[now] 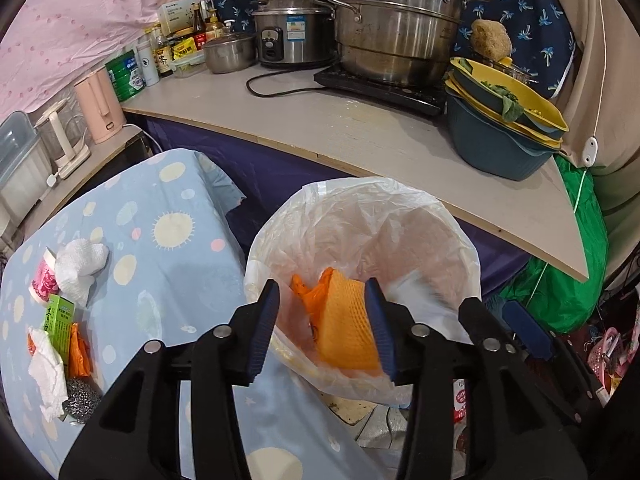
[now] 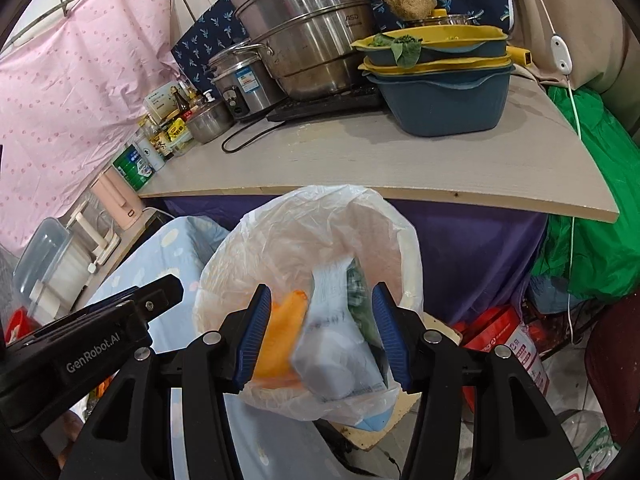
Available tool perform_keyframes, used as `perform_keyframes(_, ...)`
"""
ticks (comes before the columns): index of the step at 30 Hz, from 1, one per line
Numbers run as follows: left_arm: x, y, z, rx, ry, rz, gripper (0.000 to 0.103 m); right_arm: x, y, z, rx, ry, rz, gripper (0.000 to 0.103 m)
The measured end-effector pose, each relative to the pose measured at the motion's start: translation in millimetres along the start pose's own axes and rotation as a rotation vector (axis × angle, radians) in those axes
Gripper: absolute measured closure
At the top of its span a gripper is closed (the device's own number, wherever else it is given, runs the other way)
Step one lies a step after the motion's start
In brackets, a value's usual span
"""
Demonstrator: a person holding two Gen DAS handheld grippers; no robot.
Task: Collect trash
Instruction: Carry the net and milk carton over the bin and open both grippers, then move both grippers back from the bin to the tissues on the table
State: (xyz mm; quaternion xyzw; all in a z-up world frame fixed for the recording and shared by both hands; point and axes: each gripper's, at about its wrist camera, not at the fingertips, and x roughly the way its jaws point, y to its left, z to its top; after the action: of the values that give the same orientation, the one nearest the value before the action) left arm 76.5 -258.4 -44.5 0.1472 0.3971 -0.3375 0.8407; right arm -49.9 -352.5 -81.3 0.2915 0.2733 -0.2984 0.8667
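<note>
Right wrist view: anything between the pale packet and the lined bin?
Nothing visible. The blurred pale packet hangs over the open mouth of the lined bin. Orange foam netting lies inside, beside it, not across the opening.

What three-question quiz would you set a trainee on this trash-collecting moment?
1. True or false: the grey steel-wool scouring ball lies inside the bin lined with a white translucent plastic bag.
2. Which item sits in that bin? A. orange foam net sleeve; B. green cardboard box; C. pink paper cup.
3. Fill in: the left gripper hovers over the bin with its jaws ___.

Key: 1 false, the ball lies on the blue spotted tablecloth; 2 A; 3 open.
</note>
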Motion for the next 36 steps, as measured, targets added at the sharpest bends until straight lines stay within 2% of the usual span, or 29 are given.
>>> perform_keyframes(4, -2.5, 1.7, 1.1, -0.007, -0.003, 0.001, 0.054, -4.3, 0.3, 4.2, 0.004, -0.013, 0.001, 0.051)
perform_keyframes(22, -26.1, 21.9, 1.8, -0.048, -0.029, 0.004, 0.053, -26.3, 25.4, 6.3, -0.031, -0.048, 0.020, 0.051)
perform_keyframes(32, -45.2, 57.9, -6.5, -0.097, -0.046, 0.019, 0.052, -34.0, 61.7, -2.2, -0.082, -0.047, 0.054, 0.050)
perform_keyframes(36, -55.0, 83.5, -15.8, -0.121, -0.051, 0.047, 0.047, -37.1, 83.0, -11.5, -0.119, -0.046, 0.068, 0.047)
